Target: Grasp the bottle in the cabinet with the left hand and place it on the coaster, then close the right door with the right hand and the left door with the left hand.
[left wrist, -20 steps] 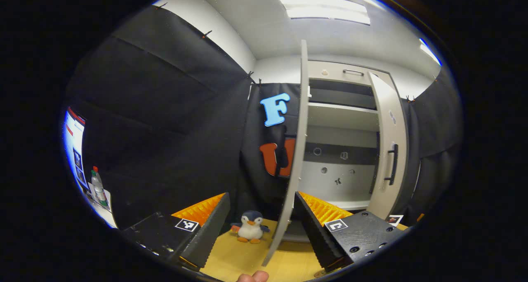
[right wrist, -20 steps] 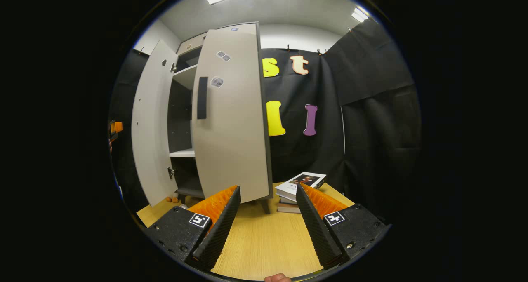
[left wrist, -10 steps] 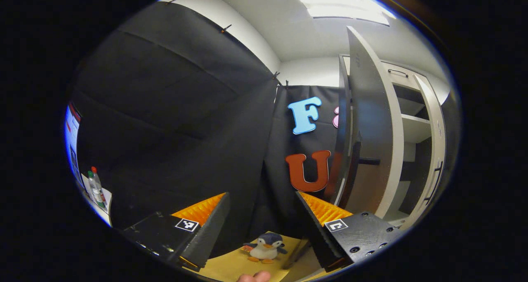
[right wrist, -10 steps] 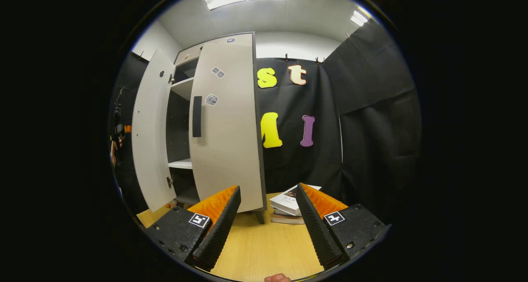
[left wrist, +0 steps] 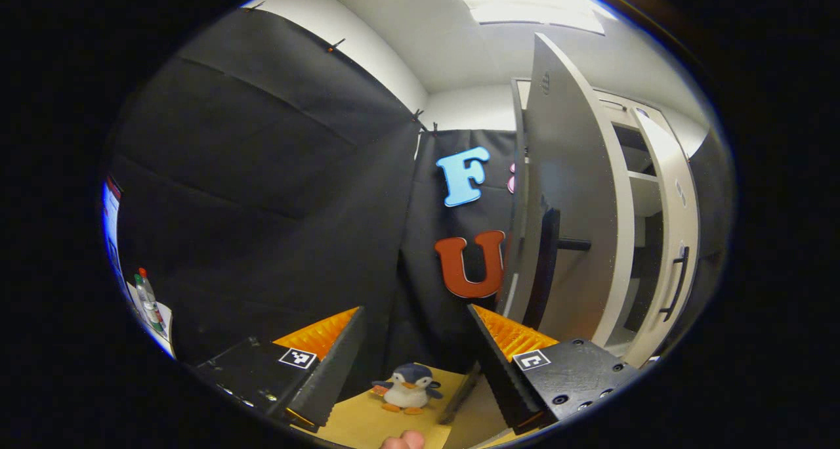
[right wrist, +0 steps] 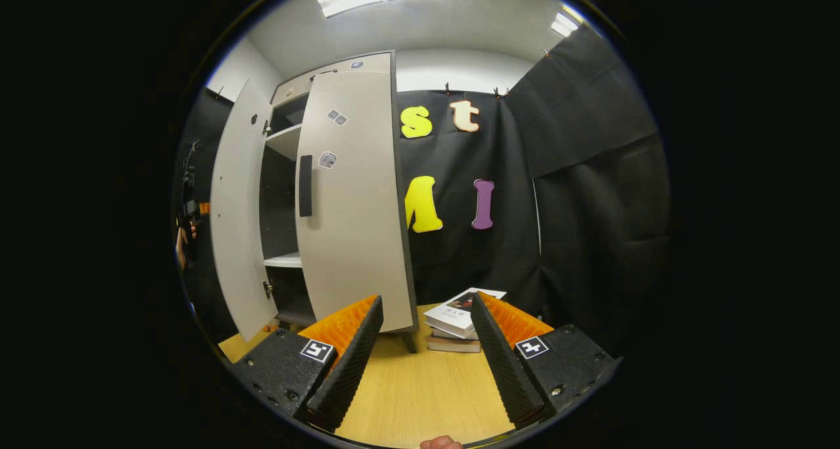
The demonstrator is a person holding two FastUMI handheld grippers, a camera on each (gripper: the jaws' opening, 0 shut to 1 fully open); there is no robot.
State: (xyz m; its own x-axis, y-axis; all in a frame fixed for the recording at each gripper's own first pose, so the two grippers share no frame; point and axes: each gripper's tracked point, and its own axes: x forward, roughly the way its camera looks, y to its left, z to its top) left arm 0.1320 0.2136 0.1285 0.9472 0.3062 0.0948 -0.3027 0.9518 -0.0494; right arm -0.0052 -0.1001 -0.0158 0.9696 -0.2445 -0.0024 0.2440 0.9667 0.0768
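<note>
Wooden table (right wrist: 420,396) | cabinet (right wrist: 315,199) doors both ajar | left claw (left wrist: 413,350) spread, empty | right claw (right wrist: 426,344) spread, empty

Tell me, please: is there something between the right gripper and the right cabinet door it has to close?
Nothing visible. In the right gripper view, bare table lies between the open right gripper and the half-open right door. The stack of books sits beside that path.

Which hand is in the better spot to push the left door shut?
Left, probably. The left gripper is open right beside the left door, at its outer face; the right gripper faces the right door instead.
</note>
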